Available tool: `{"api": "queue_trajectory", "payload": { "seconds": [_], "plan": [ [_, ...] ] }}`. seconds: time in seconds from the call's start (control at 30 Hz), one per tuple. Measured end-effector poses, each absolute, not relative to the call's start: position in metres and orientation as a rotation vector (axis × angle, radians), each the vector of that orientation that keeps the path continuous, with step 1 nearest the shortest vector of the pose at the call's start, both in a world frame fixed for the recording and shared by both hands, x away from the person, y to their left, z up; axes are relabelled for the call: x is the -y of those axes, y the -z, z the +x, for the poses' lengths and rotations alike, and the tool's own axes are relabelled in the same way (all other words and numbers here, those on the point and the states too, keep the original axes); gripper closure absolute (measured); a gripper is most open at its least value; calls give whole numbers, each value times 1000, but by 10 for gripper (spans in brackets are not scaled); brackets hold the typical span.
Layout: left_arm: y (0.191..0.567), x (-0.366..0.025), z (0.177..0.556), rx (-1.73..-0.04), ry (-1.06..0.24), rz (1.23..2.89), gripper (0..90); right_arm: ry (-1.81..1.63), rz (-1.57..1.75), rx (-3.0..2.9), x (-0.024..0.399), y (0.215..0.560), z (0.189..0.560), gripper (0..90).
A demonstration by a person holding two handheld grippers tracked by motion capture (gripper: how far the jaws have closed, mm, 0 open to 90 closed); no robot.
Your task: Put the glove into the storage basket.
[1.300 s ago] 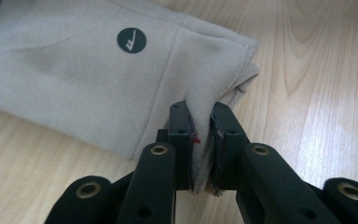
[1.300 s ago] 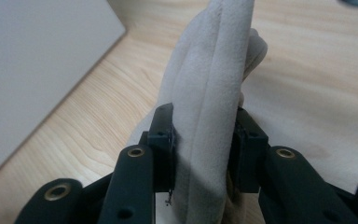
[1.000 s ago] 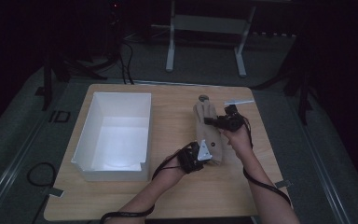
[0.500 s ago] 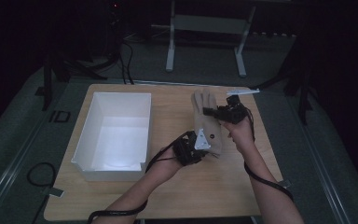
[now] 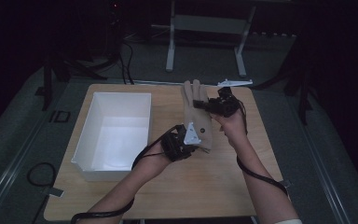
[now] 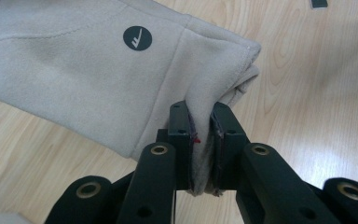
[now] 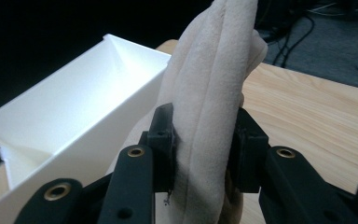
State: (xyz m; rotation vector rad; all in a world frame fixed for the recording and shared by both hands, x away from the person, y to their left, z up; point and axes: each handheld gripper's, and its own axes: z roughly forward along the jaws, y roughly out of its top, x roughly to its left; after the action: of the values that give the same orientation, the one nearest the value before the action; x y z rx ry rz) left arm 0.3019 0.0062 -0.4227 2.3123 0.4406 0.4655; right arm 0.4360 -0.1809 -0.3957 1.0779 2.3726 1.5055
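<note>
Glove now lifted clear of the wooden table, higher than a second ago, stretched between both tools. Left gripper clamped tight on cuff edge; right gripper closed around finger end. White bin sits left of them, likely drop target.

beige glove with black logo; white bin.

White bin open-topped, interior bare, reachable from above; its right wall stands just left of glove. Bare tabletop near front edge and right of grippers. Small white part at far edge.
</note>
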Motion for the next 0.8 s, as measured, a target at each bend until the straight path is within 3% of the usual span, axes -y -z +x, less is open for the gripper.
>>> {"api": "queue_trajectory", "payload": {
  "seconds": [0.5, 0.8],
  "plan": [
    [413, -53, 288, -499, -506, 2322, 813, -1523, 1000, -2422, 129, 387, 433, 659],
    [412, -89, 283, -559, -540, 2324, 813, -1527, 935, -2473, 77, 382, 435, 660]
  ]
}}
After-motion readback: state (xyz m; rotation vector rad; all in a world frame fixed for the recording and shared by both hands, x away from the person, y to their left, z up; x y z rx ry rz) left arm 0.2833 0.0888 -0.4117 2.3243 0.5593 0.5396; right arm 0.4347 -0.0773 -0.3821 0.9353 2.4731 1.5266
